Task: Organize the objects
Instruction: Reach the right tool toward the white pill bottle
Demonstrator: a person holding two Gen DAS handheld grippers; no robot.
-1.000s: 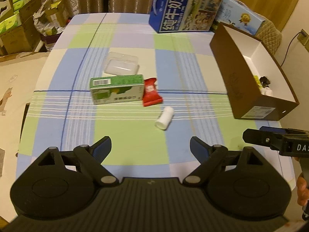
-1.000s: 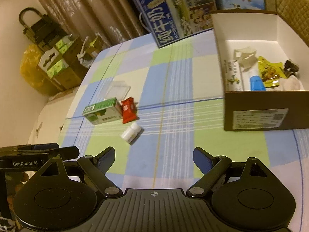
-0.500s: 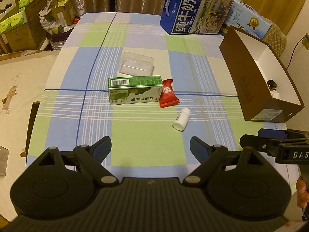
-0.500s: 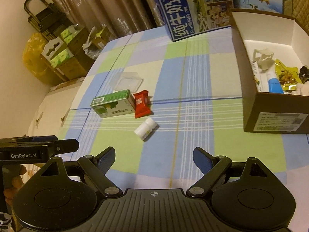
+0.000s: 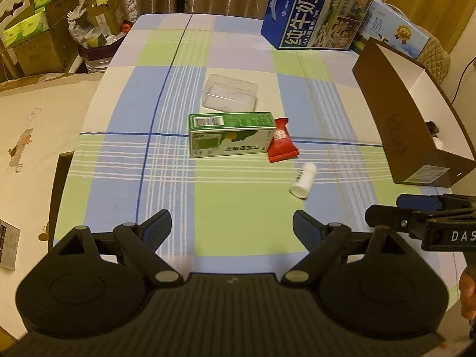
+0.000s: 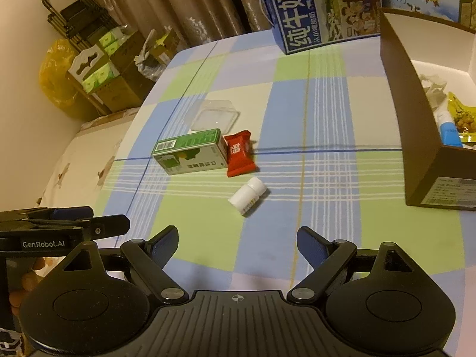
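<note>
Both grippers have slid left along the table since a moment ago, so the loose things now sit nearer the middle of each view. Nothing on the table has been touched. The left gripper [image 5: 232, 224] is wide open and empty. The right gripper [image 6: 238, 242] is wide open and empty too.

The white bottle [image 6: 247, 195] lies on its side, round and smooth, right ahead of the right gripper; it looks like the next pick. The red packet [image 6: 239, 157] is thin and crinkly, touching the green box [image 6: 190, 156], which is hard-edged card. The clear tub [image 6: 215, 116] is see-through plastic. The brown box [image 6: 422, 154] stands well to the right, on the checked cloth [image 6: 327, 113].
</note>
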